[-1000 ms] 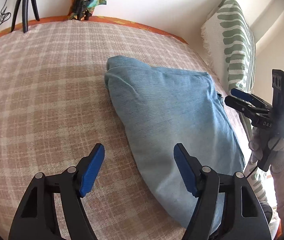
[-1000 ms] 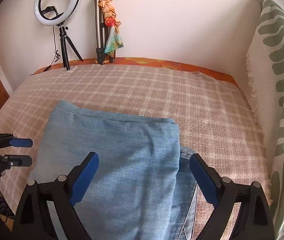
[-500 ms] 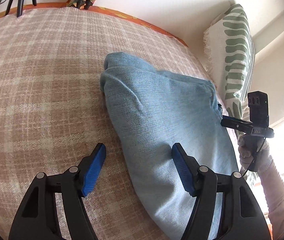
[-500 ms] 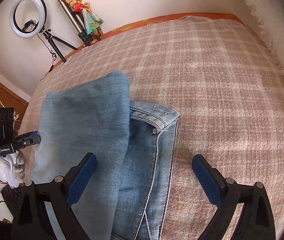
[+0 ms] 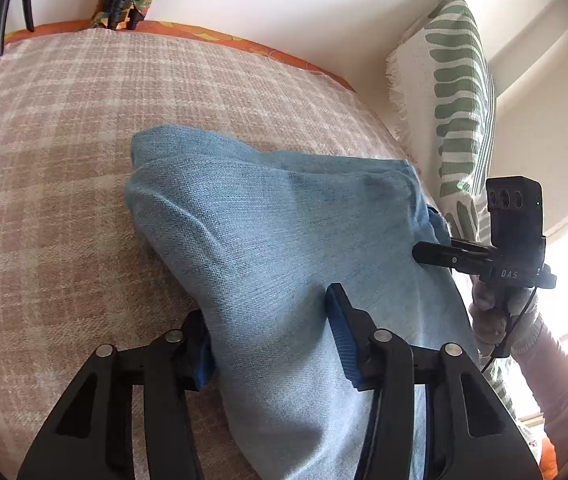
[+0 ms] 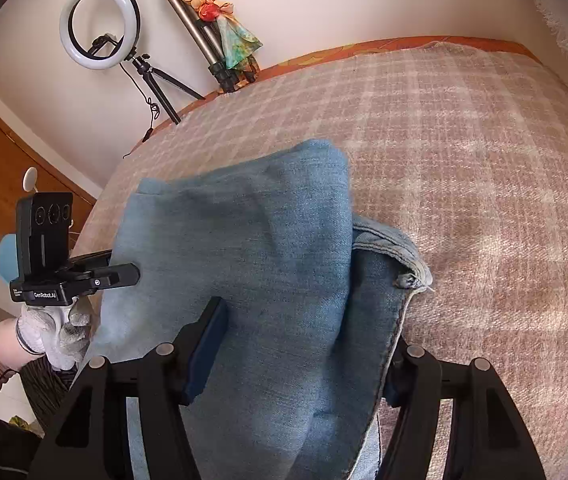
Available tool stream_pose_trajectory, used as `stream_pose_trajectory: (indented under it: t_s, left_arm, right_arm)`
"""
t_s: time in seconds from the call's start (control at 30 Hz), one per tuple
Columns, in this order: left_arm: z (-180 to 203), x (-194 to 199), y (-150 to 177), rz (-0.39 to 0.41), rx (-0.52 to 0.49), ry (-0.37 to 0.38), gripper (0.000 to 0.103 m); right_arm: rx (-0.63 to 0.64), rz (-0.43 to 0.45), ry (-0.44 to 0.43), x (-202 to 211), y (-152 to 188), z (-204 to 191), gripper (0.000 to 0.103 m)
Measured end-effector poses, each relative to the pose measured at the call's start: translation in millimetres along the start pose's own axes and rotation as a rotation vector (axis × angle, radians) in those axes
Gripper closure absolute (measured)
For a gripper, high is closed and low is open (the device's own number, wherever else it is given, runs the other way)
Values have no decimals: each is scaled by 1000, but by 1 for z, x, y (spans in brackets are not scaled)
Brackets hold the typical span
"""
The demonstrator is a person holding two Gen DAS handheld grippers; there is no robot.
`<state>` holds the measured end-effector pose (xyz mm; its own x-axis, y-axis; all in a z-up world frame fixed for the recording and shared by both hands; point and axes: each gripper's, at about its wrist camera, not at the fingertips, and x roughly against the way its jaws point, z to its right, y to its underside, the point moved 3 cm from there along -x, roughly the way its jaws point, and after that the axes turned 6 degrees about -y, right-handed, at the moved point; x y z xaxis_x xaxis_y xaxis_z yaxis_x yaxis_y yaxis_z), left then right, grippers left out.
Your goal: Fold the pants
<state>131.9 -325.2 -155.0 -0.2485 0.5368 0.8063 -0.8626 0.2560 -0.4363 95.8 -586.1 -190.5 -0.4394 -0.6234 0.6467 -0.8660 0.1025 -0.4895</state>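
2 hand-held grippers [image 5: 270, 340] [image 6: 301, 354] astride pants [image 5: 284, 240]

Light blue denim pants [image 5: 284, 240], folded into a thick bundle, lying on a beige plaid bed [image 5: 64, 160], waistband edge with seam peeking from under the top layer, fabric bunched and slightly raised

Light blue denim jeans [image 6: 268, 264] lie on a bedcover [image 6: 463, 152] checked in beige and off-white, edged by an orange patterned sheet [image 5: 284, 54]. Throw [image 5: 455, 92] — white with green blotched stripes. Ring light [image 6: 100, 26] — white on black. Gripper pads [image 5: 341, 336] — blue on black arms.
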Motion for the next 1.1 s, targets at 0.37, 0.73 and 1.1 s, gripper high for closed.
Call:
stream_pose_trajectory:
  t_s: [0.37, 0.73, 1.1]
  left_arm:
    - [20, 32, -7, 81, -67, 0, 91]
    - [67, 81, -51, 208, -207, 22, 92]
    - [78, 63, -167, 273, -214, 25, 93]
  right_arm:
    - [62, 106, 168, 32, 1, -47, 95]
    - [131, 254, 247, 92, -27, -95, 97]
    - [98, 384, 295, 114, -137, -68, 97]
